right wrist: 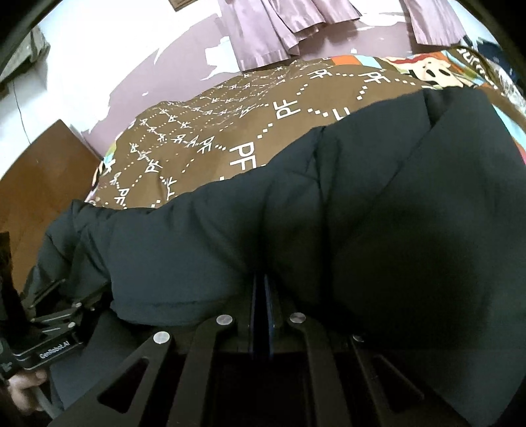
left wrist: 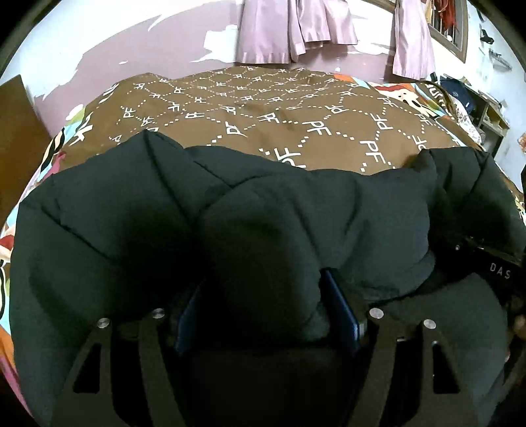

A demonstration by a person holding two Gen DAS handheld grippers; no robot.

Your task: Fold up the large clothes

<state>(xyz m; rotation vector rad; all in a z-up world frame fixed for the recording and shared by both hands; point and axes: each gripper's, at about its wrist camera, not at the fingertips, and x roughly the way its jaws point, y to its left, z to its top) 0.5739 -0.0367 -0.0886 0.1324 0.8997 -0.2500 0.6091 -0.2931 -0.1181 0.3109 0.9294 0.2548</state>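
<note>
A black puffer jacket (left wrist: pixel 115 230) lies across the near side of a bed, over its brown cover printed with "PF" (left wrist: pixel 263 108). My left gripper (left wrist: pixel 263 282) is shut on a thick puffy fold of the jacket, which bulges between the blue pads (left wrist: pixel 342 308). In the right wrist view the jacket (right wrist: pixel 378 213) fills the lower frame. My right gripper (right wrist: pixel 261 279) is shut, pads together, with its tips buried in a thin gathered edge of the jacket. The left gripper's body (right wrist: pixel 49 335) and a hand (right wrist: pixel 23 391) show at the lower left.
Lilac curtains (left wrist: pixel 296 29) hang on the peeling wall behind the bed. A brown wooden panel (left wrist: pixel 16 138) stands at the left. A cluttered shelf (left wrist: pixel 490 121) is at the far right. A colourful cartoon sheet (left wrist: pixel 407 95) shows past the brown cover.
</note>
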